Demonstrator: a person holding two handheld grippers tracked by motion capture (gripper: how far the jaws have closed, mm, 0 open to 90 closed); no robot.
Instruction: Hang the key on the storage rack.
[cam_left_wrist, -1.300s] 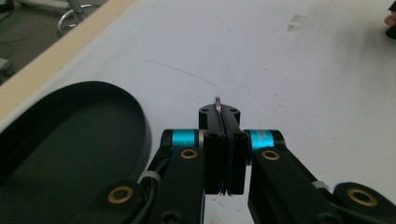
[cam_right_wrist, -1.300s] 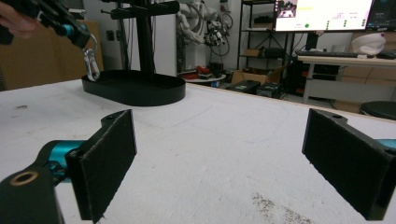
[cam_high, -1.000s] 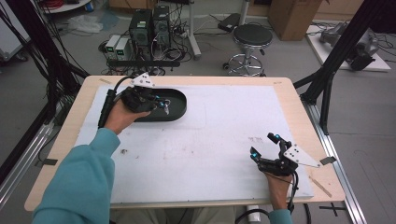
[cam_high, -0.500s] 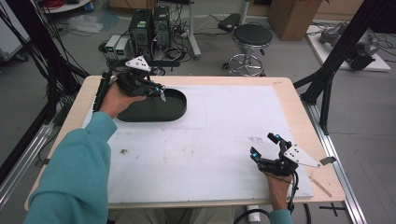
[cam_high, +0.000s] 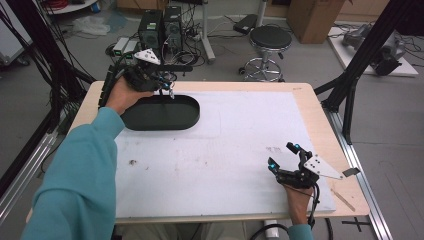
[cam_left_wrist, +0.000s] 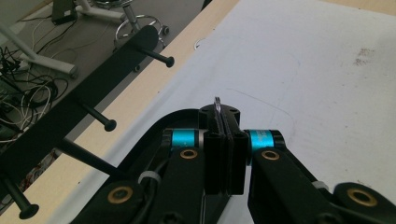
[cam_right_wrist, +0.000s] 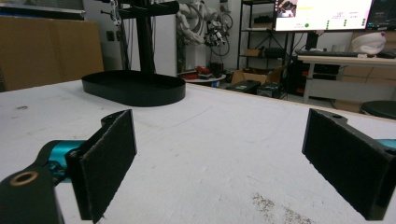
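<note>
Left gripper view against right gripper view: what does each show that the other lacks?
Left gripper view: the left gripper shut on a thin metal piece, beside a black peg rack. Right gripper view: the right gripper open above the white mat, with a monitor behind. Both: the black tray and the white mat.

A white mat (cam_high: 240, 145) covers the wooden table (cam_high: 320, 115). On the floor beyond the far edge stand a round stool (cam_high: 270, 37), two black computer towers (cam_high: 160, 25) amid loose cables, and a cardboard box (cam_high: 312, 12). A monitor (cam_right_wrist: 322, 14) glows in the room behind.
</note>
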